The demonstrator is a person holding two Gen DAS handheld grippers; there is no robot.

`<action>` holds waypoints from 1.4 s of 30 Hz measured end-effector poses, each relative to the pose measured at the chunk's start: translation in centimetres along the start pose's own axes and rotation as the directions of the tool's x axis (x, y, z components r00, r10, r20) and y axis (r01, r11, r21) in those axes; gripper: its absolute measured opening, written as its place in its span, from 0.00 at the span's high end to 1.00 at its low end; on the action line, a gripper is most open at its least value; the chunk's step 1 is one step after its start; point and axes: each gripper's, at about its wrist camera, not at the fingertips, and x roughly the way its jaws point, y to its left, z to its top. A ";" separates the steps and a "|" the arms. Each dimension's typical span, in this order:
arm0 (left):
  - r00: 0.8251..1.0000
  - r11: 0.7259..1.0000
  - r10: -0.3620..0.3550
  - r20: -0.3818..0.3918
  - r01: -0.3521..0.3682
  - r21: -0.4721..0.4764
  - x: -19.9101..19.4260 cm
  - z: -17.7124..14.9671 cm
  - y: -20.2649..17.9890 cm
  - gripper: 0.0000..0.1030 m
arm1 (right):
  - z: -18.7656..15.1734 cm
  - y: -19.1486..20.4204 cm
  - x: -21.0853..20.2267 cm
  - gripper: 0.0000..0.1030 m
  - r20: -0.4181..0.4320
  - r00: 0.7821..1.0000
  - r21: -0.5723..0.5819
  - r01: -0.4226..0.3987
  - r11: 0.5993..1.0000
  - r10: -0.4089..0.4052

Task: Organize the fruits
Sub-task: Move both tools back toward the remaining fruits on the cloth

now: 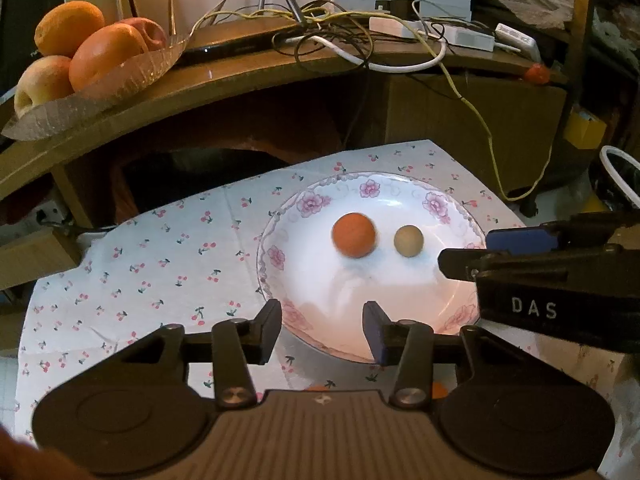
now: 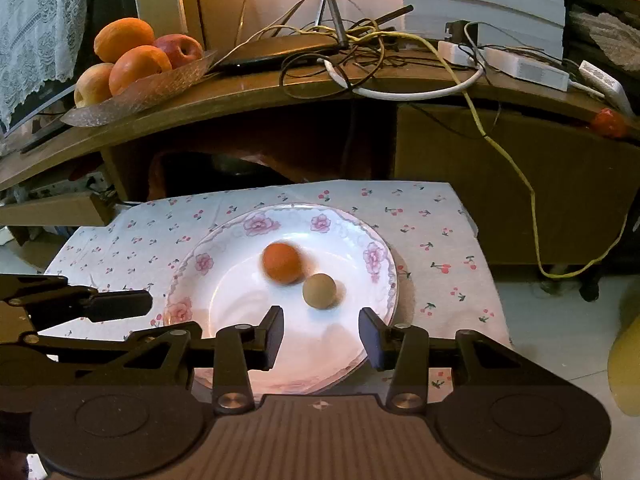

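Right wrist view: the tan fruit (image 2: 319, 291) is seen just ahead of the released, empty right gripper (image 2: 321, 334), nearer than the left gripper (image 2: 120, 305), likewise released.

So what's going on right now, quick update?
Both grippers open, empty: left, right. Orange fruit and tan fruit sit in the plate, orange one blurred. Nothing in the way.
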 end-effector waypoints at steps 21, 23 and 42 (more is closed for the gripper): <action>1.000 1.000 -0.006 0.001 0.006 0.023 -2.3 -1.5 1.1 0.48 | -0.8 0.8 -1.0 0.55 -0.010 1.000 -0.039 -0.022 0.999 0.022; 1.000 1.000 -0.004 0.000 0.004 0.026 -2.6 -1.8 1.3 0.48 | -0.9 0.9 -1.1 0.54 -0.012 1.000 -0.042 -0.025 0.999 0.025; 0.999 0.996 -0.029 -0.035 0.032 0.082 -5.4 -4.8 1.4 0.47 | -3.2 2.8 -4.0 0.51 -0.028 0.997 -0.093 -0.075 0.993 0.072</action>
